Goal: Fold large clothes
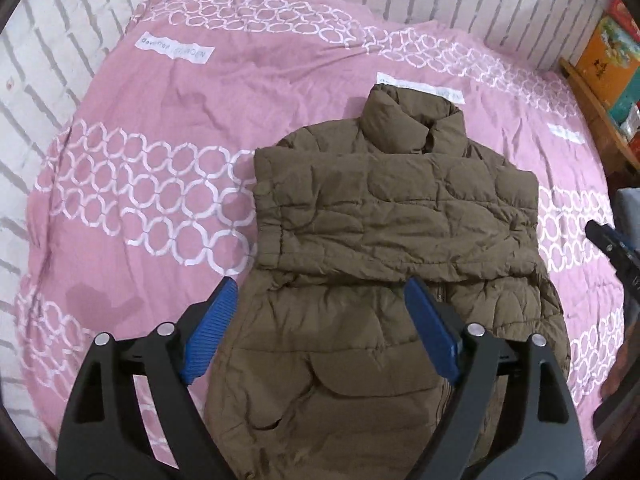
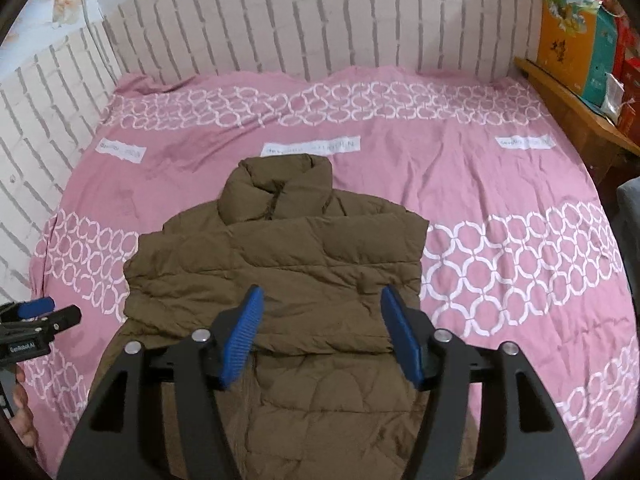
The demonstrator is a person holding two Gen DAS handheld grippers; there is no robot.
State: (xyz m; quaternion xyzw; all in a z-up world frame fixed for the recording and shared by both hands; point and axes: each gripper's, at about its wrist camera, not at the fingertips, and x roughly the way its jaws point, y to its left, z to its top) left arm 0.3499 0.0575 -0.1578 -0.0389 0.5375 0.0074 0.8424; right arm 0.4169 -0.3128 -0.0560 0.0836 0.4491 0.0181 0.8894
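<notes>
- on the bed (image 2: 500, 184), over a pink sheet with white ring bands, we find the brown padded jacket (image 2: 280, 264) lying flat, collar toward the brick-pattern wall (image 2: 320, 20).
- we note both sleeves folded across its chest.
- left hand-held gripper (image 1: 318, 308): jaws spread, nothing between the blue pads, raised above the jacket's lower half.
- right hand-held gripper (image 2: 320, 322): jaws apart, empty, above the jacket.
- coloured boxes (image 2: 580, 48) stand on a wooden shelf at right.

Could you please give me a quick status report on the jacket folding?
Left gripper open, empty. Right gripper open, empty. Brown puffer jacket flat on the pink bedsheet, sleeves folded across chest. Nothing in the way.
</notes>
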